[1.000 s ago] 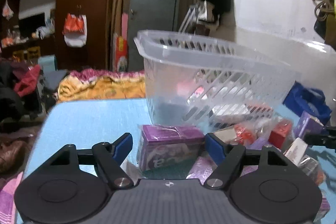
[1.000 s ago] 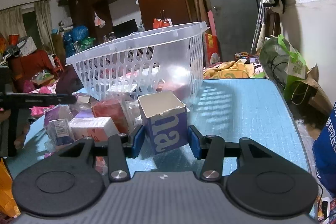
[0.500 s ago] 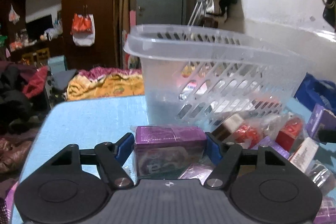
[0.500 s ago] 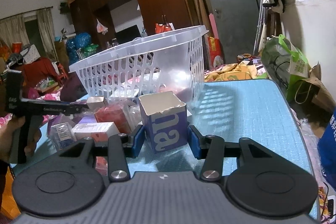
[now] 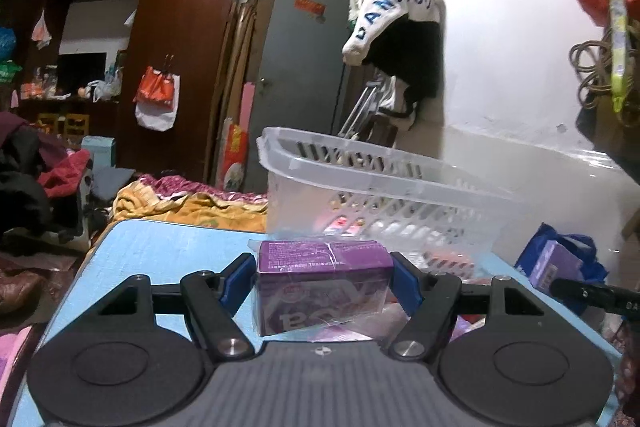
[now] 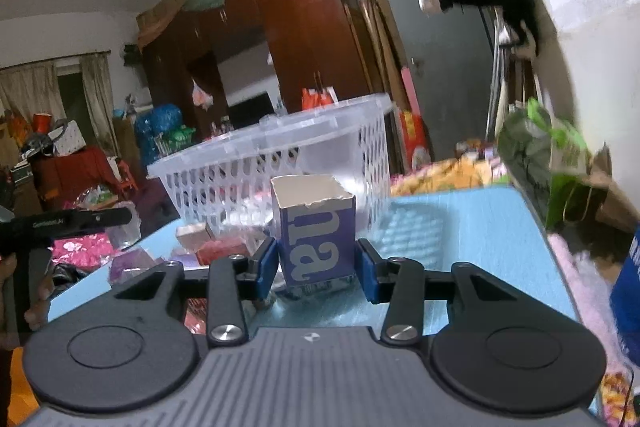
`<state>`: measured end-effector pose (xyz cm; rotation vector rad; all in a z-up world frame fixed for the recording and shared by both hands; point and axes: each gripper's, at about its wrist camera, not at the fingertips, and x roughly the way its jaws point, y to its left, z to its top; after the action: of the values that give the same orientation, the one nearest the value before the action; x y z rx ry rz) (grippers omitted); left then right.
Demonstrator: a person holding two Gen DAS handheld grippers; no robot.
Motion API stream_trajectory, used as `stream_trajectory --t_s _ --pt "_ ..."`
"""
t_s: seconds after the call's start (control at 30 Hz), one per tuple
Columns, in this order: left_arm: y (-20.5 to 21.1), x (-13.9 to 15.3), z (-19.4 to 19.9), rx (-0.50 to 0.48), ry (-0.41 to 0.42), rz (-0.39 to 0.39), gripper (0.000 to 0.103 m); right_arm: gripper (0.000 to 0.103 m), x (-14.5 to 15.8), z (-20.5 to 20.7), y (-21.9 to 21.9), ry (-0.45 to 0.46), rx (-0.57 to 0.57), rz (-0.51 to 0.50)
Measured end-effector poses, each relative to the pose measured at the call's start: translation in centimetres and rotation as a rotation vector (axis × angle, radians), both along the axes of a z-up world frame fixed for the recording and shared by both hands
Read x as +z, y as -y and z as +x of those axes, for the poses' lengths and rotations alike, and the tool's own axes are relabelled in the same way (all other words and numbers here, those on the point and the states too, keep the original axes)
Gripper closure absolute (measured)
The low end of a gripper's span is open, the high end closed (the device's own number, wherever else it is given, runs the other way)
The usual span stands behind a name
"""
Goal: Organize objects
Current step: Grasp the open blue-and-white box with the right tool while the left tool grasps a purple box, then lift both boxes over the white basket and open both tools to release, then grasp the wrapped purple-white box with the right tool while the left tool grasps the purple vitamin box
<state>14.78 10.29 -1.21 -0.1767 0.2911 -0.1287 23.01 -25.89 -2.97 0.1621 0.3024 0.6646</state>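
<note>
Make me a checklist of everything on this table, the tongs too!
Surface: blue table, bare on the near left in the left view.
Job's things: clear basket on the table; purple box wrapped in film; blue box with a torn open top.
Clutter: small packets heaped in front of the basket.
Tongs: left tongs shut on the purple box; right tongs shut on the blue box.
Cables: coiled cord hanging on the wall at right.
Surroundings: brown wardrobe, grey door, white jacket hung up, bedding behind the table.
</note>
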Motion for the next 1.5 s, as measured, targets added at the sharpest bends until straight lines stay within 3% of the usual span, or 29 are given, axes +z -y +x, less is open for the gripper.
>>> stream_trajectory --t_s 0.23,0.4,0.6,0.73,0.87,0.9,0.97,1.07,1.1,1.2,1.27,1.33,1.4,1.5 --pt "0.6 0.7 -1.7 -0.053 0.079 -0.019 0.029 0.057 0.7 -2.7 -0.5 0.157 0.006 0.04" --pt "1.5 4.8 -1.6 -0.104 0.162 -0.03 0.029 0.057 4.5 -4.1 -1.9 0.236 0.031 0.06" --pt "4.3 10.9 2.3 -0.12 0.227 -0.002 0.029 0.057 10.7 -1.8 -4.9 0.294 -0.001 -0.006" --pt "5.9 12.6 7.1 -0.069 0.159 0.036 0.029 0.057 12.2 2.3 -7.5 0.259 -0.02 -0.096" --pt "6.0 11.5 11.3 -0.03 0.079 0.033 0.028 0.052 11.2 6.5 -9.6 0.211 -0.042 -0.179" --pt "5.9 11.2 12.2 -0.019 0.055 0.043 0.02 0.037 10.9 7.2 -9.8 0.193 -0.041 -0.184" --pt "5.6 10.4 12.9 0.028 0.005 0.047 0.01 0.018 10.5 7.6 -9.9 0.169 -0.058 -0.191" --pt "4.8 9.4 10.4 0.018 0.047 0.065 0.005 0.001 9.9 5.8 -9.2 0.19 -0.069 -0.207" --pt "4.5 9.3 9.0 0.006 0.071 0.053 0.0 0.0 9.7 4.6 -8.7 0.192 -0.067 -0.198" --pt "3.4 7.5 4.1 -0.035 0.129 0.022 0.0 0.0 8.0 1.2 -6.6 0.139 -0.021 -0.133" --pt "3.1 5.6 0.8 -0.023 0.138 0.068 0.0 0.0 5.3 -1.8 -5.2 0.111 0.012 -0.09" --pt "2.4 3.0 -2.1 0.004 0.107 0.08 0.0 0.0 2.4 -4.4 -4.3 0.08 0.017 -0.081" --pt "1.4 0.2 -4.6 0.035 0.06 0.029 0.001 0.0 -0.1 -6.6 -3.5 0.069 0.028 -0.041" --pt "0.9 -3.0 -6.7 0.049 0.05 0.021 0.006 0.001 -3.0 -9.3 -3.3 0.037 0.109 0.015"
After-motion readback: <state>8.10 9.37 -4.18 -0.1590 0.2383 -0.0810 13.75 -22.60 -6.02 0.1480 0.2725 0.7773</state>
